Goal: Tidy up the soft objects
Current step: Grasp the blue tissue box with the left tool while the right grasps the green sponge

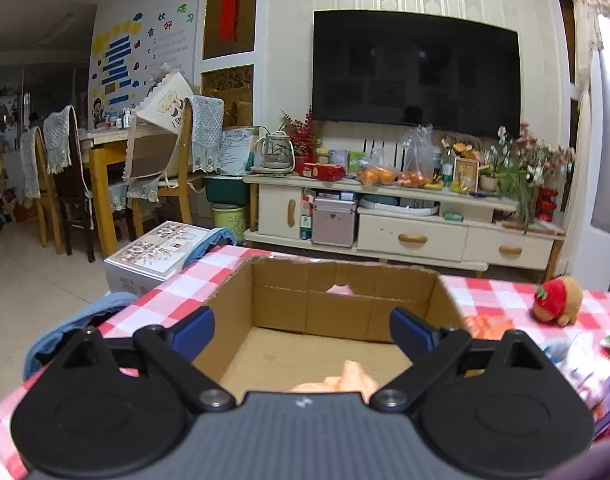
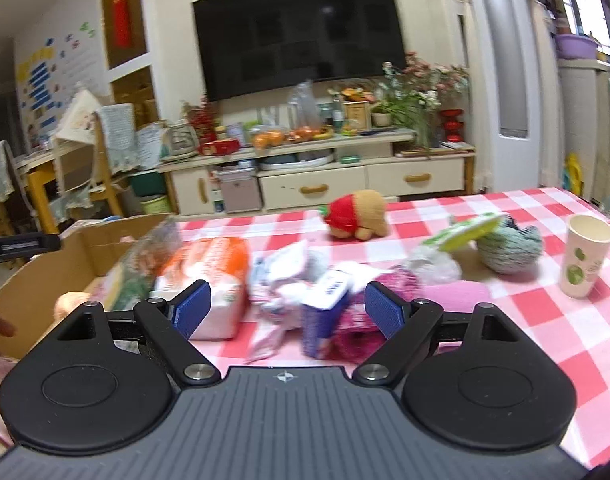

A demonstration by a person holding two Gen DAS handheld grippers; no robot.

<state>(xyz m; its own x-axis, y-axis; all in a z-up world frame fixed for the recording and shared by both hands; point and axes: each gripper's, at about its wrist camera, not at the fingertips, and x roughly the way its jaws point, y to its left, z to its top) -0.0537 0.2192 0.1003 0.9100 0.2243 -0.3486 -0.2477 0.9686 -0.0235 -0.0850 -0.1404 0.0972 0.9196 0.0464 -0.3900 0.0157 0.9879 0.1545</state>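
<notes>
An open cardboard box (image 1: 289,292) stands on the red-checked table (image 1: 177,288); a peach soft item (image 1: 345,380) lies inside near my left gripper (image 1: 301,330), which is open and empty above the box. The box (image 2: 45,276) sits at the left in the right wrist view. My right gripper (image 2: 287,306) is open and empty over a pile: an orange-white tissue pack (image 2: 213,276), white crumpled bags (image 2: 289,276), a blue-white pack (image 2: 325,308) and a pink knit item (image 2: 377,304). A strawberry plush bear (image 2: 357,216) and a teal yarn ball (image 2: 509,248) lie further back.
A paper cup (image 2: 583,256) stands at the table's right. A green-labelled packet (image 2: 465,232) leans by the yarn. Beyond the table are a TV cabinet (image 1: 409,232), a white carton (image 1: 157,252) on the floor and chairs (image 1: 57,184) at the left.
</notes>
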